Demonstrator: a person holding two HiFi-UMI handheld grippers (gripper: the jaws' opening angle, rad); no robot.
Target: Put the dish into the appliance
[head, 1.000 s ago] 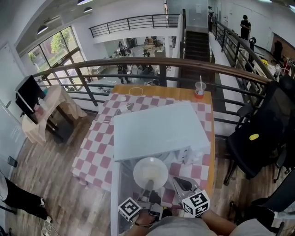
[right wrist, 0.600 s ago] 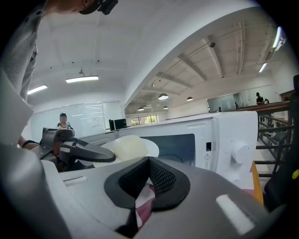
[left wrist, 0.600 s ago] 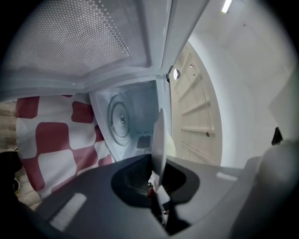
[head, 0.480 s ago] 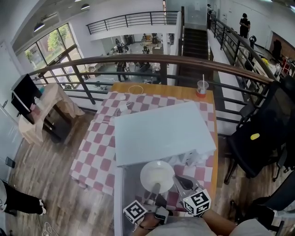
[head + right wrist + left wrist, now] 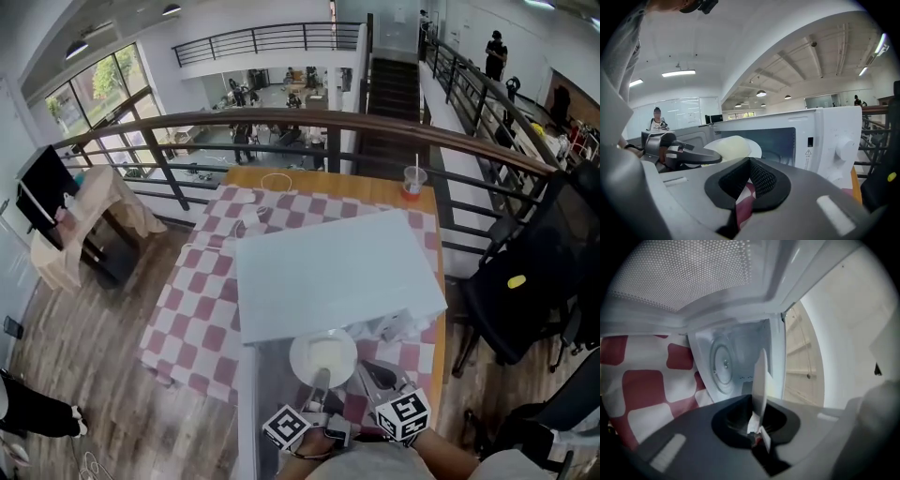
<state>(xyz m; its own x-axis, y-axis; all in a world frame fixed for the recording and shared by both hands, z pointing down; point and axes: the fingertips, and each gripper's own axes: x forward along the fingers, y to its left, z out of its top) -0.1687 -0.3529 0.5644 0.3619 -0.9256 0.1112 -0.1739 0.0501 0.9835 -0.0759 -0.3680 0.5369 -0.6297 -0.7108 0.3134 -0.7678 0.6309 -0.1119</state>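
Observation:
A white plate (image 5: 323, 356) is pinched at its near rim by my left gripper (image 5: 319, 384), in front of the white microwave (image 5: 337, 272). The plate's far edge just reaches under the microwave's top edge. In the left gripper view the plate (image 5: 760, 380) stands edge-on between the shut jaws of that gripper (image 5: 758, 427), facing the open cavity and its glass turntable (image 5: 723, 364). The open door's mesh (image 5: 679, 273) fills the top. My right gripper (image 5: 368, 372) hovers just right of the plate, shut and empty. Its own view shows the plate (image 5: 733, 147) and the microwave's knobs (image 5: 843, 147).
The microwave stands on a table with a red-and-white checked cloth (image 5: 202, 300). A cup with a straw (image 5: 411, 180) is at the far edge. A crumpled white item (image 5: 398, 328) lies by the microwave's right front. A railing (image 5: 281, 117) is beyond, and black chairs (image 5: 534, 281) are to the right.
The plate and left gripper have edged forward and slightly right toward the microwave opening. The right gripper has kept its place beside them.

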